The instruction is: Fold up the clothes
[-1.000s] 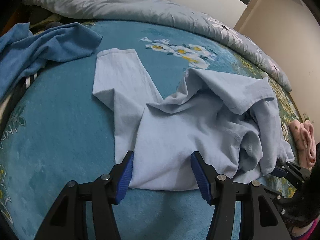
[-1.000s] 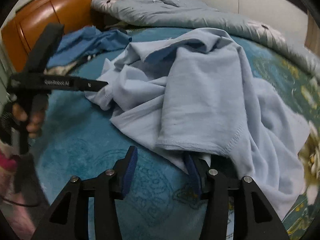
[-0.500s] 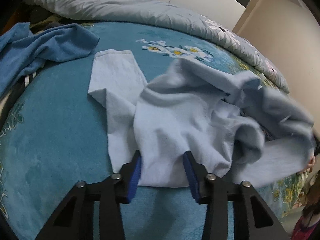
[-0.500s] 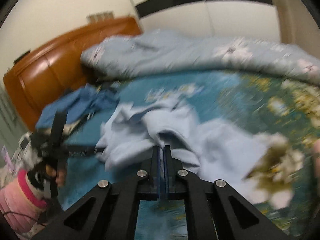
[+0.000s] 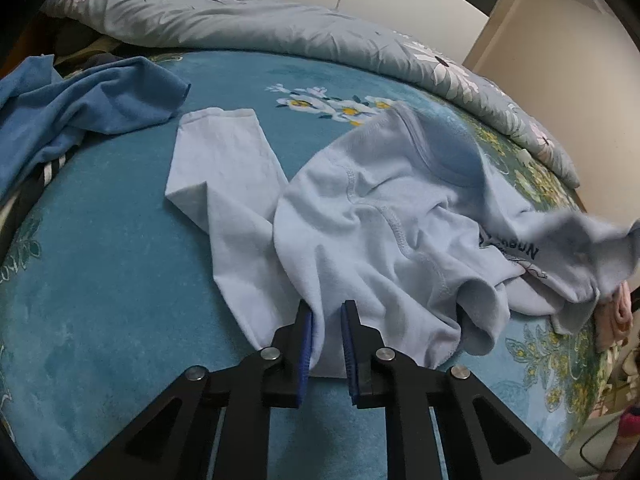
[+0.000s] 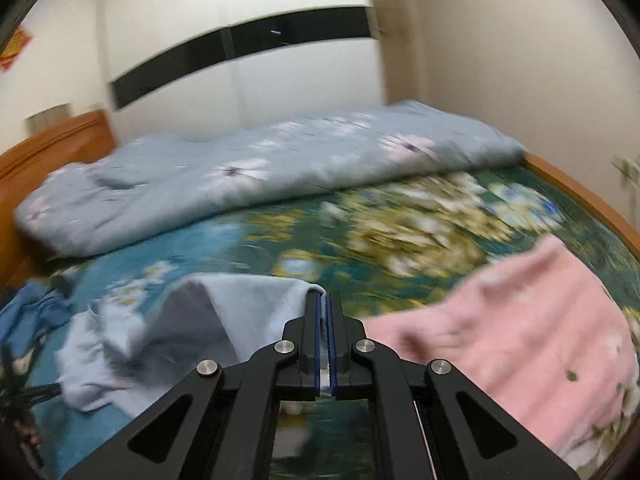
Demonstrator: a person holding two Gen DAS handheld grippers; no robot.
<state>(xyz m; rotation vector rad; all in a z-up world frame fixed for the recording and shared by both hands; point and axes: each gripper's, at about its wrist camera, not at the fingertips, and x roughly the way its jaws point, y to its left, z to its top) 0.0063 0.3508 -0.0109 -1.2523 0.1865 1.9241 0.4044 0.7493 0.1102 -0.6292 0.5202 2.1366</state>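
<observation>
On the bed, left wrist view: pale blue shirt (image 5: 380, 240) rumpled on teal floral blanket (image 5: 100, 280), one sleeve flat toward far left
Left gripper (image 5: 326, 344): narrow, hem bunched between blue pads (image 5: 304, 344)
Far left: darker blue garment (image 5: 80, 116)
Far edge: grey floral duvet (image 5: 240, 24)

Right wrist view, blurred: shirt corner raised at centre
Right gripper (image 6: 326, 340): clamped on shirt edge
Near right: pink cloth (image 6: 520, 340)

Crumpled pale-blue shirt (image 5: 384, 240) (printed) on bed
</observation>
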